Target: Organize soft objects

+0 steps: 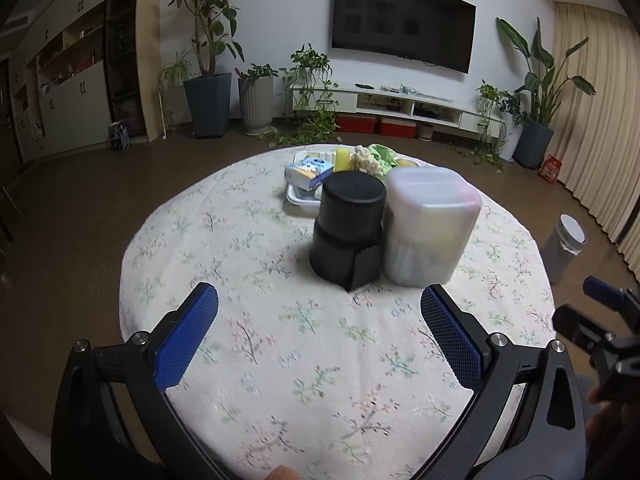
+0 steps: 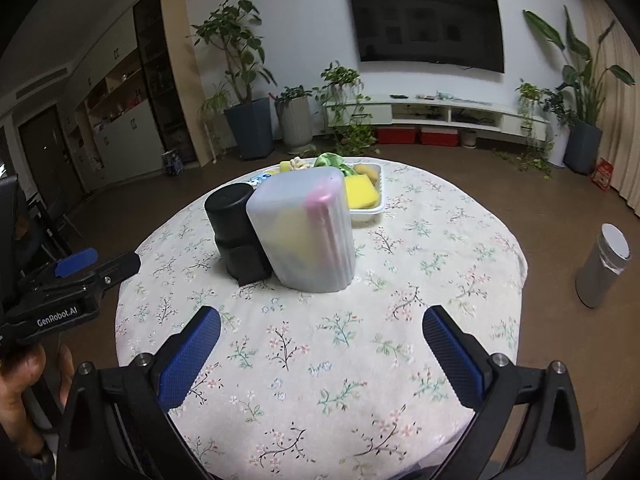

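Both the left tongs point(image 1: 319, 334) and right tongs point(image 2: 321, 356) hang spread and empty over the surface point(image 2: 360, 360), with the tray point(image 2: 366, 213) of soft things straight ahead behind the upright tub point(image 2: 308, 236), seemingly nearer the right.

One round tabletop point(image 2: 360, 360) carries one black canister point(image 2: 236, 232), one frosted plastic container point(image 2: 308, 240) and one white tray point(image 2: 372, 210). In the tray: two yellow sponges point(image 2: 360, 196), one tissue pack point(image 1: 310, 171), one green cloth point(image 1: 380, 154). One grey bin point(image 2: 604, 268) stands on the floor.
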A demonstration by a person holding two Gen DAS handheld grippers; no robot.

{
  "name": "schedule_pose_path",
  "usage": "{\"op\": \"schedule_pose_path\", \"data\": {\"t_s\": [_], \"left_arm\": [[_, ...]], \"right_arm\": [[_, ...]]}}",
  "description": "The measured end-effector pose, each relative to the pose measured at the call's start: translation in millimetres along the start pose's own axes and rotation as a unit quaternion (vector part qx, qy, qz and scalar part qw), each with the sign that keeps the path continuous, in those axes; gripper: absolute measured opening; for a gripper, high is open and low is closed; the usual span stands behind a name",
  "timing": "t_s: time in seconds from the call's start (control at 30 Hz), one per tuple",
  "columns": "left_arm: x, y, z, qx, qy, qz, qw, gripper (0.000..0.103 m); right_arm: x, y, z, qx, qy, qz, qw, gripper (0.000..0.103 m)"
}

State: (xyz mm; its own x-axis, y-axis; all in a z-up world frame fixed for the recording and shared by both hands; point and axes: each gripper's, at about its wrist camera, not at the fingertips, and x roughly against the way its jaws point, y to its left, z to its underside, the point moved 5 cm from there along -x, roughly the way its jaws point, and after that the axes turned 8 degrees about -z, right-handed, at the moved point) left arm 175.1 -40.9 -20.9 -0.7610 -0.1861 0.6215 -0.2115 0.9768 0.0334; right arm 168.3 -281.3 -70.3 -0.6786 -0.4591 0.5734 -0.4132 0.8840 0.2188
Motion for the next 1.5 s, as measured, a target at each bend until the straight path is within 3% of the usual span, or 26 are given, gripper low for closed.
{"op": "schedule_pose_path", "data": {"t_s": [0.23,0.37,0.73,1.5], "left_arm": [[5,-3,7,0.006,0.005,-0.032,0.9995,0.103],[10,-6,6,0.008,-0.004,-0.026,0.9996,0.103],[12,-11,8,0.003,-0.01,-0.062,0.998,0.103],[6,-16,20,0.025,0.009,-0.023,0.9994,0.103]], "right_arm": [[13,17,3,0.028,-0.024,0.022,0.999,0.103],[15,22,5,0.031,-0.03,0.026,0.999,0.103],[9,19,9,0.02,-0.023,0.045,0.999,0.103],[-3,17,16,0.02,-0.01,0.062,0.998,0.103]]}}
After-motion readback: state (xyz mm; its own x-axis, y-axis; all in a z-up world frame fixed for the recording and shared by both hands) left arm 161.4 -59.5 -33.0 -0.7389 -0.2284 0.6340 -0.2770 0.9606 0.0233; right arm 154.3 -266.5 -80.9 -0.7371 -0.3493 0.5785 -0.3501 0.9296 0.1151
